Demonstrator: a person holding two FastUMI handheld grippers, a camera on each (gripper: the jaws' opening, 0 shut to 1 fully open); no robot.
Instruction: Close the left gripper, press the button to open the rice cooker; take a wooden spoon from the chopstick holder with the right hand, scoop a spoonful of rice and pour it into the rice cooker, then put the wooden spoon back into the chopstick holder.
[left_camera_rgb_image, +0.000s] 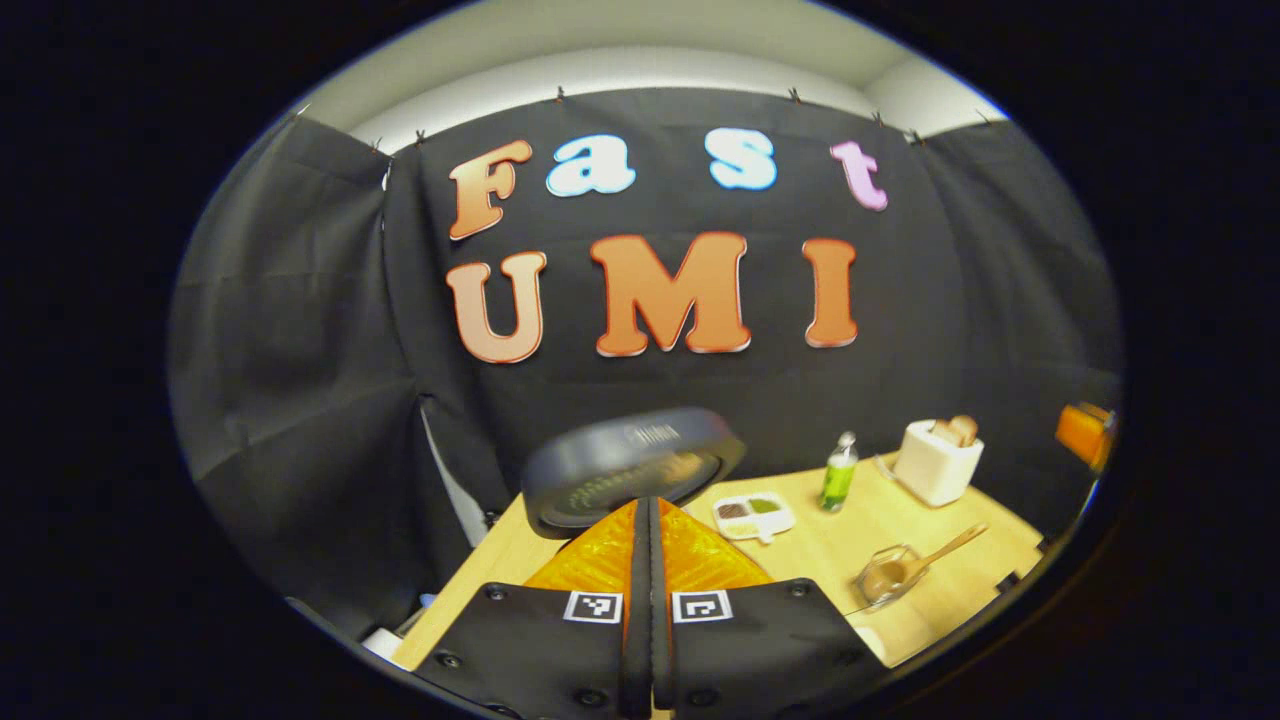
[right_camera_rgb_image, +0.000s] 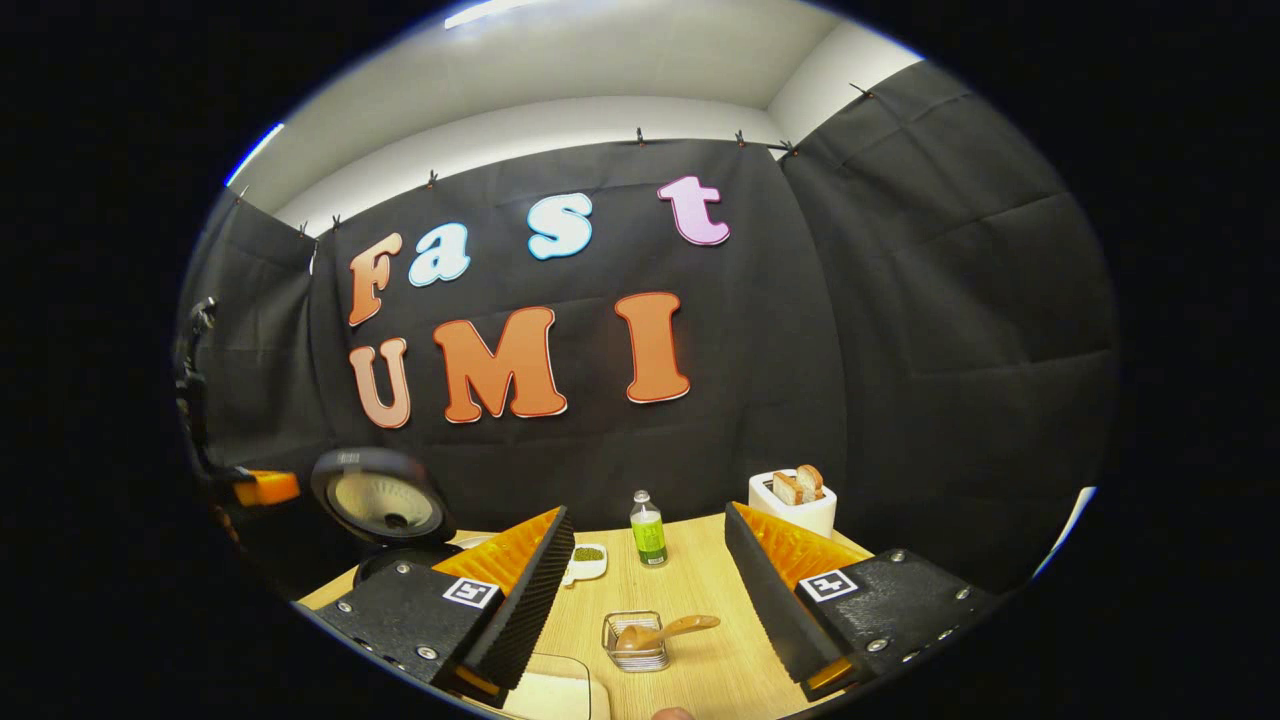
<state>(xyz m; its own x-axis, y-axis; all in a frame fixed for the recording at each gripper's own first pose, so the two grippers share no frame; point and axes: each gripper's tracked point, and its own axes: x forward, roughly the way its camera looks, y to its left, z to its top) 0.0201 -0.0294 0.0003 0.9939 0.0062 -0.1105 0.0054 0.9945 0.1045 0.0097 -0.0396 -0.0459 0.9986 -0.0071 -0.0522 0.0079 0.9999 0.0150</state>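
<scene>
The rice cooker (left_camera_rgb_image: 630, 465) stands with its round lid up at the table's back left, just beyond my left gripper (left_camera_rgb_image: 648, 515), whose fingers are pressed together on nothing. The same open rice cooker (right_camera_rgb_image: 380, 497) sits left in the right gripper view. A wooden spoon (right_camera_rgb_image: 665, 631) lies with its bowl in a small clear chopstick holder (right_camera_rgb_image: 637, 645) on the table. My right gripper (right_camera_rgb_image: 648, 515) hangs above it, open and holding nothing. From the left gripper view, the chopstick holder (left_camera_rgb_image: 885, 578) and wooden spoon (left_camera_rgb_image: 945, 548) are at the right front.
A green bottle (right_camera_rgb_image: 648, 535), a white toaster (right_camera_rgb_image: 795, 503) with bread and a small white divided dish (left_camera_rgb_image: 755, 517) stand along the back of the wooden table (right_camera_rgb_image: 700, 590). A pale container (right_camera_rgb_image: 550, 695) sits at the near edge. The left gripper (right_camera_rgb_image: 262, 488) shows far left.
</scene>
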